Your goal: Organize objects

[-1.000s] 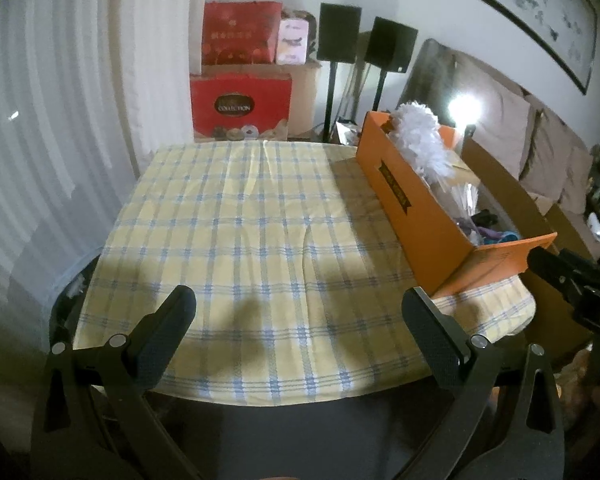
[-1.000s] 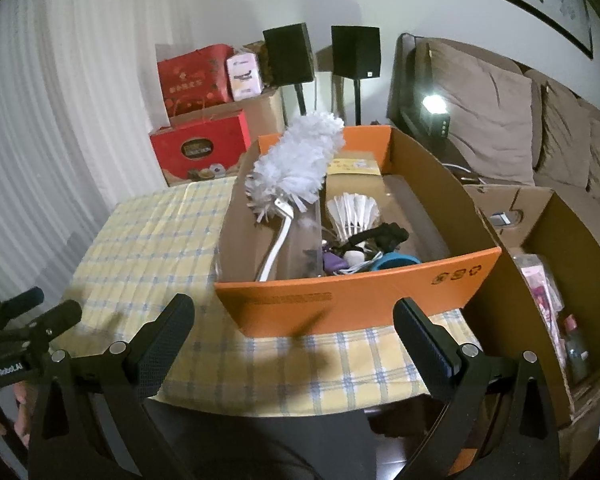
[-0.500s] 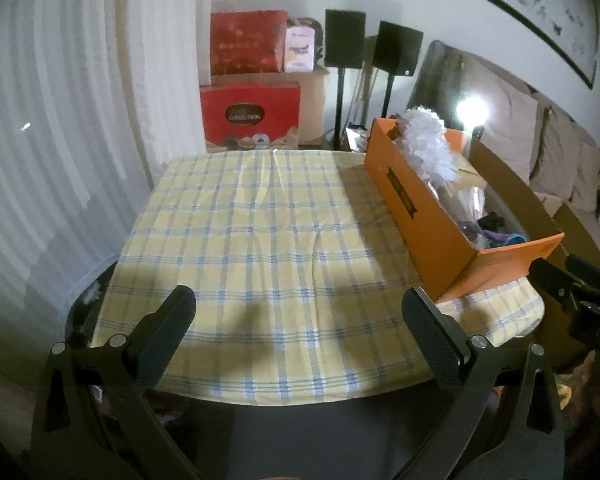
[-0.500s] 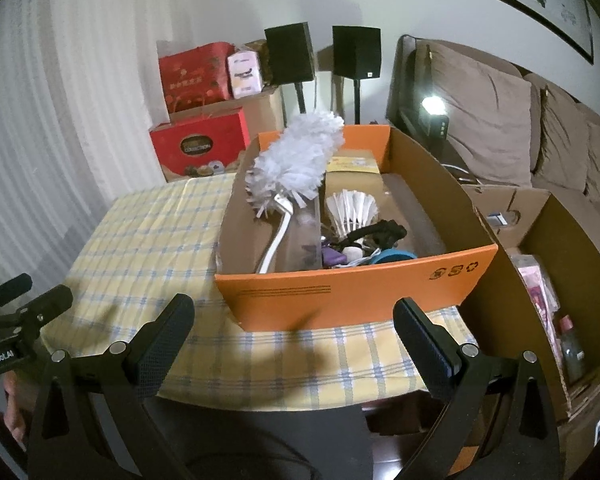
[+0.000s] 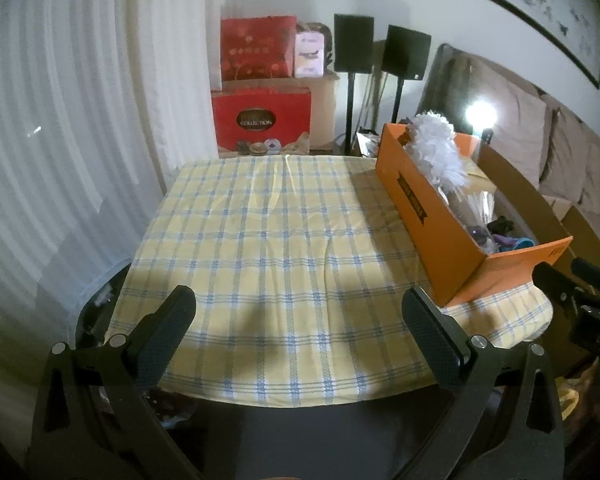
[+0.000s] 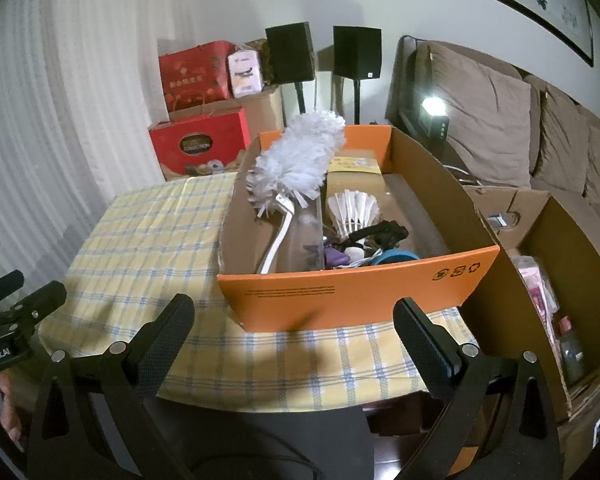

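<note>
Objects for sorting are sitting packed in the orange box, which is resting on the checked tablecloth toward its right-hand edge as you are looking from the left wrist camera. Leaning against the box's left inner wall is a white duster, its fluffy head poking above the rim and its pale handle running down into the box. Just beside the duster, a white shuttlecock is standing feathers-up, and nearer the box's front wall a tangle of small things is lying together: a black piece, something purple, and a blue round item (too crowded to tell them apart properly).

You are holding the left gripper off the near edge of the tablecloth, well apart from the box, with its jaws spread wide and nothing between them. You are holding the right gripper just in front of the box's front wall, its jaws likewise standing wide and gripping nothing.

Beyond the box, red gift cartons are stacked against the wall, two black speakers are standing on poles, and a brown sofa is running along the box's right. An open cardboard carton is sitting just beside the box, lower down.
</note>
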`<state>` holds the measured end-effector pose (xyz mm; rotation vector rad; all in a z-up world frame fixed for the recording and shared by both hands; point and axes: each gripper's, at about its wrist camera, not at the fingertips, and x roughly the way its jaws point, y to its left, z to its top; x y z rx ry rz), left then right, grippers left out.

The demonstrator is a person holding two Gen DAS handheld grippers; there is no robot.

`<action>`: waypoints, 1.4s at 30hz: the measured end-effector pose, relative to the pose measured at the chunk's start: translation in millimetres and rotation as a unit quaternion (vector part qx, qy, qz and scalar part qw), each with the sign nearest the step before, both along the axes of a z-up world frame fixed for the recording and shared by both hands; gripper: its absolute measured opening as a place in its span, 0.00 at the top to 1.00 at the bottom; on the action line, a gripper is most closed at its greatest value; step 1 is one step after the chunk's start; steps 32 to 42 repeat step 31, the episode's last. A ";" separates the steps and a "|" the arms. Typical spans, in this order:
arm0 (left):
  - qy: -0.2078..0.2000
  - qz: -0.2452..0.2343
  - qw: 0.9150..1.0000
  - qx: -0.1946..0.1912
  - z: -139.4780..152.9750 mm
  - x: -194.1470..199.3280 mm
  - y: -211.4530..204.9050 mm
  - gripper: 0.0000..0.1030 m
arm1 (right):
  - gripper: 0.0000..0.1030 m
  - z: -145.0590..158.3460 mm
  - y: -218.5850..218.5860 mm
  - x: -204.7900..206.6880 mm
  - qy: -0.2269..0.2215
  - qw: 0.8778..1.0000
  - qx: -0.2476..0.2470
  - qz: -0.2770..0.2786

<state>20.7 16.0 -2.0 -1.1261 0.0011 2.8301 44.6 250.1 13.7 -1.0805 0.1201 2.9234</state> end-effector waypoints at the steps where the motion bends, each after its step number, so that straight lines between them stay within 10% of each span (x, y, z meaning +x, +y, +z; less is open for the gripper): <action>1: 0.001 0.000 1.000 0.000 0.3 0.2 0.2 0.00 | 0.02 -0.5 -0.2 -0.2 0.000 1.000 0.000 0.001; 42: 0.004 0.004 1.000 -0.004 0.4 0.2 -1.8 0.00 | 0.02 0.5 -4.5 -1.1 0.001 1.000 0.004 0.004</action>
